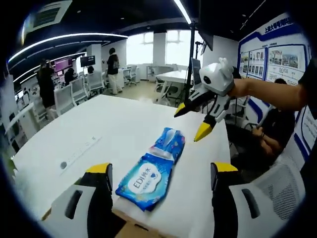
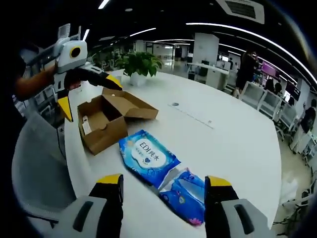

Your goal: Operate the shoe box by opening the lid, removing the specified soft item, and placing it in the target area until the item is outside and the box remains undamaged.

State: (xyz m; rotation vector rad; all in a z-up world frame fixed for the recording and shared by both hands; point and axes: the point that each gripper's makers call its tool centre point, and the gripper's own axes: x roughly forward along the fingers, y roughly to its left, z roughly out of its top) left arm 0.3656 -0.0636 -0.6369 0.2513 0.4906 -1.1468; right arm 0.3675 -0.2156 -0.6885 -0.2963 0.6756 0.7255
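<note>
An open brown shoe box lies on the white table, lid flap folded back, with a white label inside. Beside it lies a light blue wipes pack, and a darker blue soft pack touches its end. In the left gripper view the same light pack and darker pack lie between my jaws. My left gripper is open and holds nothing. It also hovers open above the box. My right gripper is open over the packs, and it hangs open above the table.
A potted plant stands past the box. A grey chair sits at the table's near edge, and another chair with a seated person by the far side. People stand among desks behind.
</note>
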